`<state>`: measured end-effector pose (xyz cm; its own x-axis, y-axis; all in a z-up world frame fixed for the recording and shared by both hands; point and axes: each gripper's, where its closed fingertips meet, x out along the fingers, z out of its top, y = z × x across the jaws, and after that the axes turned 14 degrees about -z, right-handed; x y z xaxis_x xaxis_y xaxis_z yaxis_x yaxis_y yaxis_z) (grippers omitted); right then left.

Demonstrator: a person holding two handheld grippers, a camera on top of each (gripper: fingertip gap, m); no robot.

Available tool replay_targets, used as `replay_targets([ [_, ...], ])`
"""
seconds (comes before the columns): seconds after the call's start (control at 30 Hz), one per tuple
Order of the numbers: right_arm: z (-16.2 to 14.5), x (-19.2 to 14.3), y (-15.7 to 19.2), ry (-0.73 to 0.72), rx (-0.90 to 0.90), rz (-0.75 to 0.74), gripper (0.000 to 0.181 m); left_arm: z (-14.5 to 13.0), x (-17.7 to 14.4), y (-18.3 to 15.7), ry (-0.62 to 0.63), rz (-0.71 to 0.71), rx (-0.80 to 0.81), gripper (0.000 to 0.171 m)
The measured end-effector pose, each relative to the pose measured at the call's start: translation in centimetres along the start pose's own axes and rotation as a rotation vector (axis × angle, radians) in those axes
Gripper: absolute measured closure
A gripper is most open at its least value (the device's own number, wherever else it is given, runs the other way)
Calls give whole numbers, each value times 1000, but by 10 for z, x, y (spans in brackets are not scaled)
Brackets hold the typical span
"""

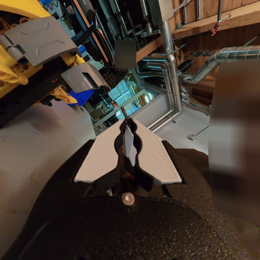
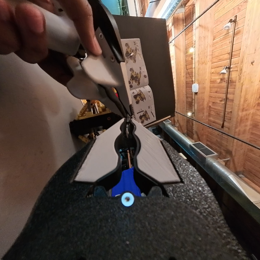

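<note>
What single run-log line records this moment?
left claw: shut on dark pin | right claw: shut, tip-to-tip with left | nearby: yellow brick model, instruction booklet

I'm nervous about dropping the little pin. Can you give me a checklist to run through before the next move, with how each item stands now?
1. Left tongs shut on the dark pin: ok.
2. Pin sticks out beyond the tips: ok.
3. Right tongs meet the left tongs tip to tip: ok.
4. Right tongs gripping the pin: cannot tell.
5. Booklet open and visible behind: ok.
</note>
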<state>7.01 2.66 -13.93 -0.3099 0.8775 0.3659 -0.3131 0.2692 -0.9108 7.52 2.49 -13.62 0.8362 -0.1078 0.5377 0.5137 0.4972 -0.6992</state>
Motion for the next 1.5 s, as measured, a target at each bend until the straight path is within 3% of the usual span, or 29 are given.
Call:
replay_targets([
  [0.3,-4,2,2,29,97,28,178,8,-5,-4,-18,8,38,162],
  [0.5,-18,5,10,119,250,100,178,41,-29,-13,-34,194,322,147],
  [0.63,-25,9,18,164,325,137,178,61,-47,-13,5,398,550,117],
  [0.8,-28,14,25,196,442,188,178,88,-47,-12,123,585,778,75],
  [0.87,-29,16,29,209,487,213,178,89,-34,-3,278,630,810,55],
  [0.97,-33,20,38,224,527,255,178,88,-29,27,568,742,847,49],
  [1.07,-40,26,41,245,527,262,178,88,-20,43,636,714,816,48],
  [1.23,-64,32,45,308,549,281,178,76,-17,56,613,632,658,48],
  [1.5,-89,38,45,343,508,244,178,59,-27,63,627,686,627,72],
])
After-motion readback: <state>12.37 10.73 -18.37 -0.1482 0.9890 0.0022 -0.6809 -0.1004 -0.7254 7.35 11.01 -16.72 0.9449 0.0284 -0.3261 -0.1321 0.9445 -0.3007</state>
